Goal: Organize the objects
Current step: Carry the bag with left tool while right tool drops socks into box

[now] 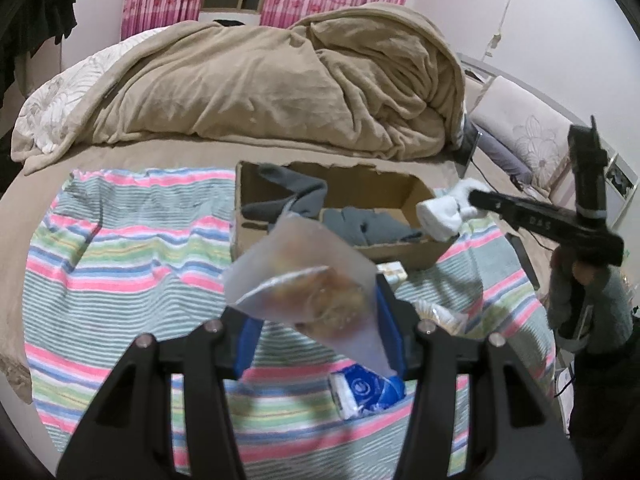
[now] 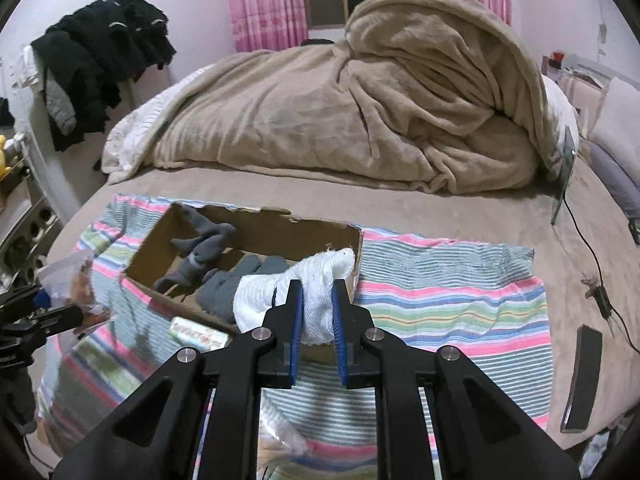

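Both grippers are loaded: the right gripper (image 2: 317, 300) pinches a white sock (image 2: 316, 280) over the box's (image 2: 256, 216) near-right corner, the left gripper (image 1: 316, 312) clamps a snack bag (image 1: 308, 280) above the striped towel (image 1: 120, 248); a loose corner grip could drop either.

left wrist: close, faces bed | right wrist: same | shared: cardboard box (image 1: 336, 216), striped towel (image 2: 448, 280)
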A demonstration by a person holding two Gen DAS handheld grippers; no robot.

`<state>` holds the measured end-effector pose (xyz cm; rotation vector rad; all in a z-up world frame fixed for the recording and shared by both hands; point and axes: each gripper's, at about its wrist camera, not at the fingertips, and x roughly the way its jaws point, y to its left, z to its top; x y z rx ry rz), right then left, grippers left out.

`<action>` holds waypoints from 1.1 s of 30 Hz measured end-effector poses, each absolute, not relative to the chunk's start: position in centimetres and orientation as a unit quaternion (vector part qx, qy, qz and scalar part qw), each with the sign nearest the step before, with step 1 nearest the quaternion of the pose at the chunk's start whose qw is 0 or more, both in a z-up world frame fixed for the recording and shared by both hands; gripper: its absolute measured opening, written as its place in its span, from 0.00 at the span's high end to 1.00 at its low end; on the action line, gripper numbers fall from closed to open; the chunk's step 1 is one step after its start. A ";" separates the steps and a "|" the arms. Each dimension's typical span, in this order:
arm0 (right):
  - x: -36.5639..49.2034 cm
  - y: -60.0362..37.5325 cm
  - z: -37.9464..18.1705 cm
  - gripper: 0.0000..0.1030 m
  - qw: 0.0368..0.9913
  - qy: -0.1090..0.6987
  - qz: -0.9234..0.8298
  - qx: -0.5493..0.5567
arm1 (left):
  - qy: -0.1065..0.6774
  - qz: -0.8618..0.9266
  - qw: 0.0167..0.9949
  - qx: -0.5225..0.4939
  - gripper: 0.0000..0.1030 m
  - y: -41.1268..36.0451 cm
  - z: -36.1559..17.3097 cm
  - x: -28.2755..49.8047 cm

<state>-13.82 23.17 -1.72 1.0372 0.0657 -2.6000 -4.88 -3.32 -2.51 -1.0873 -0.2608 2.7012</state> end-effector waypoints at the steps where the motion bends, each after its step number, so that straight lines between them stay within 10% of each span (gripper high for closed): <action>1: -14.2 23.0 -2.1 0.85 0.166 0.022 -0.914 0.369 | -0.090 0.919 0.110 -0.368 0.49 -3.5 -2.5 -5.0; 19: -16.6 20.4 -6.9 0.85 0.141 0.037 -0.898 0.416 | -0.103 0.920 0.112 -0.362 0.49 -4.3 -2.8 -7.2; 24: -15.9 20.8 -6.8 0.76 0.149 0.030 -0.897 0.415 | -0.097 0.920 0.118 -0.361 0.49 -3.1 -2.5 -7.8; 27: -15.2 21.3 -5.6 0.53 0.157 0.029 -0.904 0.396 | -0.094 0.919 0.121 -0.364 0.49 -2.2 -2.5 -8.4; 33: -14.7 22.6 -4.3 0.51 0.164 0.016 -0.912 0.375 | -0.104 0.916 0.121 -0.368 0.49 -0.7 -2.6 -9.7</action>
